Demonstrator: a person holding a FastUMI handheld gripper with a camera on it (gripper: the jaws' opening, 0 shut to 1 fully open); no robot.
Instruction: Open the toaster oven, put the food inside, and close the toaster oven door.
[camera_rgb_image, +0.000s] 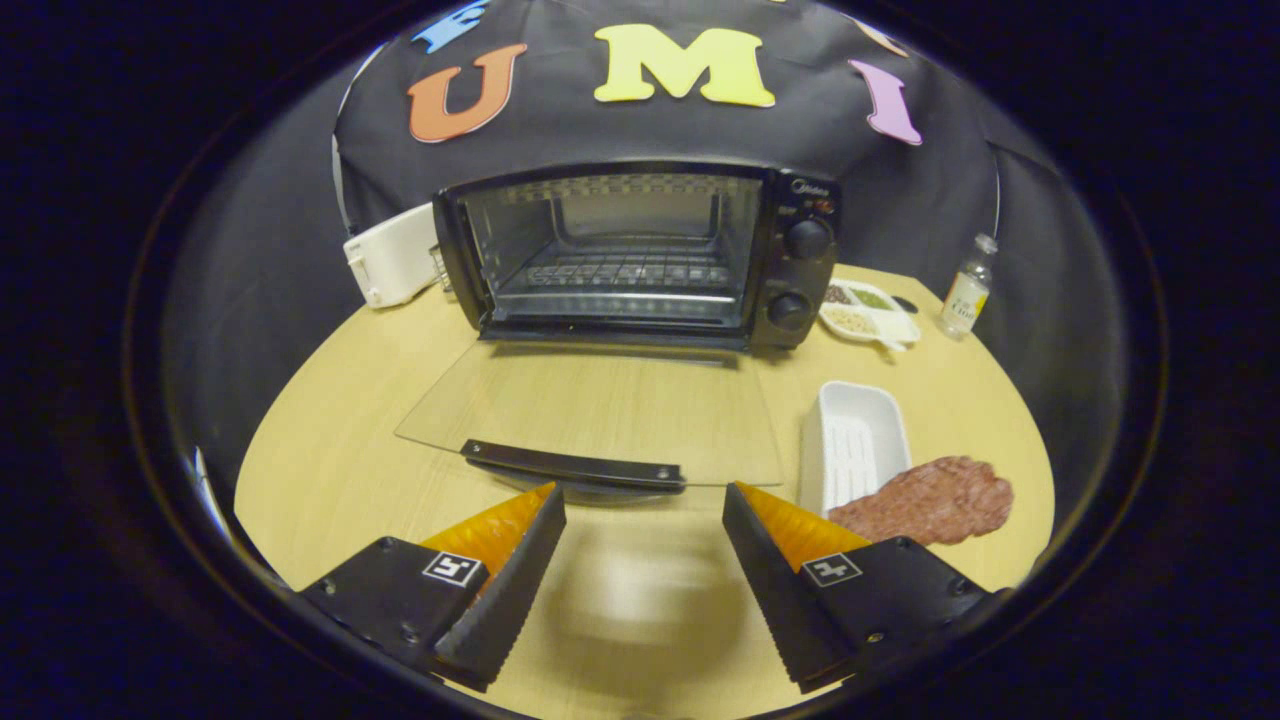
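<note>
Toaster oven door is down flat on the desk, so loading's next. Tool wide open, holding nothing; meat patty sits lower right.

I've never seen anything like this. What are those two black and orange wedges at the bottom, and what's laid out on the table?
Those wedges are the two fingers of a hand-held gripper; the camera rides on it and looks forward along them. They stand open and hold nothing. Just ahead, a toaster oven sits on the wooden table with its glass door folded down flat and an empty rack inside. Beside the right finger lie a white tray and a slab of meat, the food to go in.
</note>
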